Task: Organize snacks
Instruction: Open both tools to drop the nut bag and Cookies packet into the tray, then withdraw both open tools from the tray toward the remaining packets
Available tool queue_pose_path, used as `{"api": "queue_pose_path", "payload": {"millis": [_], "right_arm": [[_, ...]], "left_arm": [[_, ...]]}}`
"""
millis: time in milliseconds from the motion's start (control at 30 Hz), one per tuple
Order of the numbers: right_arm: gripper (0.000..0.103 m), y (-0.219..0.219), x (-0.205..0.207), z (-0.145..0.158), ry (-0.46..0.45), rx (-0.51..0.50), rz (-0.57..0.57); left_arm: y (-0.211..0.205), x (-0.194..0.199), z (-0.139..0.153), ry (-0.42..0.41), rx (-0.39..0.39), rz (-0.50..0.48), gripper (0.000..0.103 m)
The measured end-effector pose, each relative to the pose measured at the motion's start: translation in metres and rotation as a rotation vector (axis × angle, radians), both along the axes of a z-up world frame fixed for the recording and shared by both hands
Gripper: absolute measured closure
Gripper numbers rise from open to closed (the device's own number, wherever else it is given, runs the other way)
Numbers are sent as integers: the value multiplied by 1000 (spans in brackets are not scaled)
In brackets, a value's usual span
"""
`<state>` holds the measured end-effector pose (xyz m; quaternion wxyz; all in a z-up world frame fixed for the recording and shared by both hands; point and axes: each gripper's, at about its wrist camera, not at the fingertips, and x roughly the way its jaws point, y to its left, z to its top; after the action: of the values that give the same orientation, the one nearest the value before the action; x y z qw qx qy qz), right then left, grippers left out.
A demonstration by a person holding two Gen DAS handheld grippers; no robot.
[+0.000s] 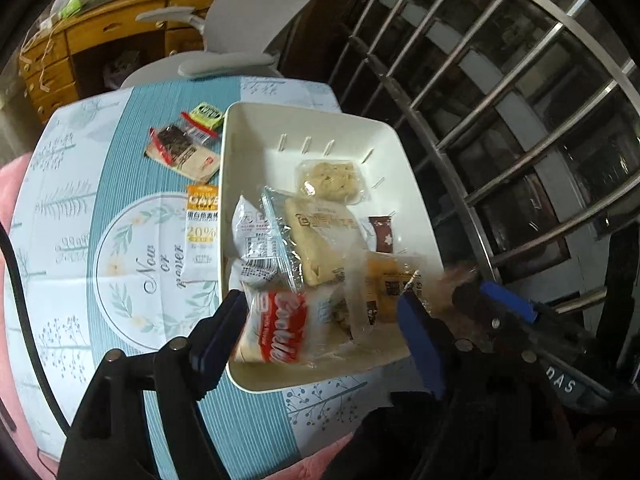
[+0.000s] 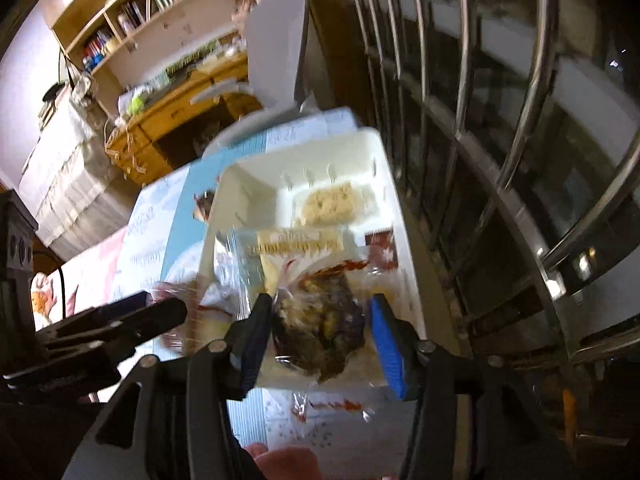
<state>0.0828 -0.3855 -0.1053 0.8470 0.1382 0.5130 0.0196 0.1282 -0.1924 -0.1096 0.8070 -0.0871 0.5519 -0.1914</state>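
Note:
A white tray (image 1: 256, 132) sits on the blue patterned tablecloth (image 1: 80, 240) and holds several wrapped snacks. My left gripper (image 1: 320, 320) is open over the tray's near end, with a red "Cookie" packet (image 1: 280, 328) between its fingers. My right gripper (image 2: 318, 332) is open around a clear packet with a dark snack (image 2: 320, 320), above the tray (image 2: 248, 176); I cannot tell if the pads touch it. The right gripper's tips also show blurred at the right in the left wrist view (image 1: 480, 292). Outside the tray lie an orange-white packet (image 1: 200, 232), a dark-labelled packet (image 1: 180, 152) and a small green one (image 1: 206, 114).
A metal window grille (image 1: 500, 120) runs along the right, close to the tray. A grey chair (image 1: 240, 40) stands behind the table, with a wooden desk (image 1: 80, 52) and shelves (image 2: 140, 8) beyond. Pink bedding (image 1: 8, 200) lies at the left.

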Motion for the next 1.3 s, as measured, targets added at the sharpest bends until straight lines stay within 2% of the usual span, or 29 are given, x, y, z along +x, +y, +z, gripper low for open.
{"api": "queue_pose_path", "payload": {"millis": [67,133,200,667,933,1300], "right_arm": [[45,-2,1,-4,21,5,9],[38,-2,2,-3,25,1,15],[37,-1,2,-2,27,-2,23],[36,19,-2,-11,96,-32,31],[36,60,-3,-16,131,-37,9],[36,147,2,-16,136,-22,-28]], "left_arm": [[3,2,-4,13,5,24,22],[7,4,-8,26,3,45,21],[11,5,-12,41,1,63,21],[40,6,-36,112,-11,84,21],[93,4,-42,145,3,68,21],[189,16,-46,173,61,42,21]]}}
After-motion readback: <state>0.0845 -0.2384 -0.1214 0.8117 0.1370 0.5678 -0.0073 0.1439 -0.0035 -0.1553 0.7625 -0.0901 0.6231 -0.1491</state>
